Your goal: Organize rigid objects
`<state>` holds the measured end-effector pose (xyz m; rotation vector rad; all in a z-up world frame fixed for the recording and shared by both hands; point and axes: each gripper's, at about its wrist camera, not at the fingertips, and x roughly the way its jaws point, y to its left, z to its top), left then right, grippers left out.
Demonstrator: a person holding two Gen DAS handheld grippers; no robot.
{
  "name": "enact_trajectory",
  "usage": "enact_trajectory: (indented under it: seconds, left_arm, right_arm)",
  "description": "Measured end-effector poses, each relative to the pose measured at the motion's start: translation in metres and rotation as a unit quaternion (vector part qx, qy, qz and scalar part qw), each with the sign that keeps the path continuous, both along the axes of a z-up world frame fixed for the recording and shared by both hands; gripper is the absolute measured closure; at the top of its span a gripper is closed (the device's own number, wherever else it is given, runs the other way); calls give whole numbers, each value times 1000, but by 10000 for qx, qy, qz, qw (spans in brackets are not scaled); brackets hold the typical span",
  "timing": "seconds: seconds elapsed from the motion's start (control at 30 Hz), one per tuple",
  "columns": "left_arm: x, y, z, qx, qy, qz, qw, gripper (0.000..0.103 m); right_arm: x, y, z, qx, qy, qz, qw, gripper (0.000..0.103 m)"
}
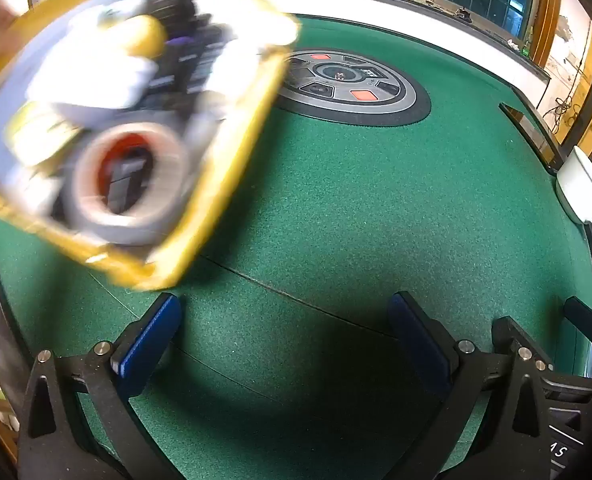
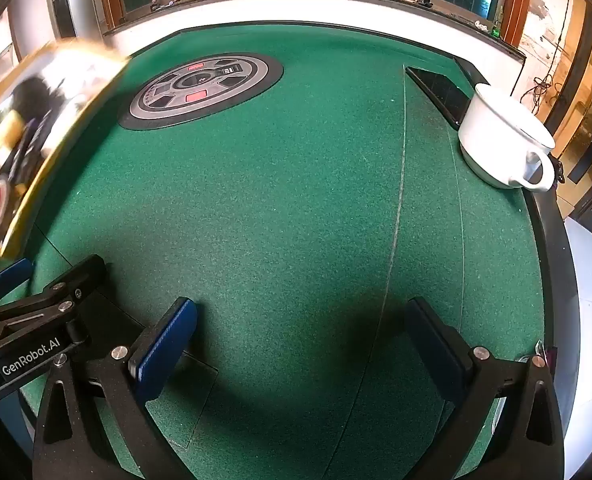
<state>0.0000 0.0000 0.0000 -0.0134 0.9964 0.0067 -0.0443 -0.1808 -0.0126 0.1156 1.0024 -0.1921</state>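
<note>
So the green felt table [image 2: 296, 200] has loads of open room in the middle. The only things on it are the round grey control panel [image 2: 200, 88] set into the felt toward the far side, and a big white mug [image 2: 504, 140] parked right at the right-hand edge, handle pointing out over the dark rim. Just behind the mug there's a flat dark slot [image 2: 440, 92] along that same edge. The far edge runs under a white sill with windows above it.

The task stuff is all in a yellow-rimmed tray [image 1: 232, 148] that's up off the felt on the left side, tilted and badly motion-blurred in both views. Inside I can make out a roll of tape [image 1: 128, 176] with an orange-red core at the near end, something round and yellow [image 1: 144, 36], some white bits and dark blocky items, but the blur kills any detail. Can't tell what's holding the tray up.

Left gripper [image 1: 284, 340] is low over the near part of the felt, blue-padded fingers spread wide with nothing between them; the tray's near corner hangs just above its left finger. Right gripper [image 2: 300, 344] sits just beside it on the right, level and pointing across the table, also spread wide and not holding anything. In the right wrist view the left gripper's black body pokes in from the left edge.
</note>
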Motion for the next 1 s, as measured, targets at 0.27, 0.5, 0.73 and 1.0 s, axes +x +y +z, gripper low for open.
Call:
enact_trajectory:
  seconds: [0.27,0.5,0.73,1.0]
  left_arm:
    - [0,1,0,0,0,-2,10000,0]
    - [-1,0,0,-2,-3,0,10000,0]
    - [-4,0,-1,6,-27,39,10000,0]
    - [1,-4,-1,5,-31,45,10000,0]
  right_arm:
    - [0,0,0,-8,4,0,10000,1]
    - [-2,2,1,-5,4,0,10000,1]
    - [-4,4,2,-6,-1,3,10000,1]
    - [-4,1,1,0,-4,1,10000,1]
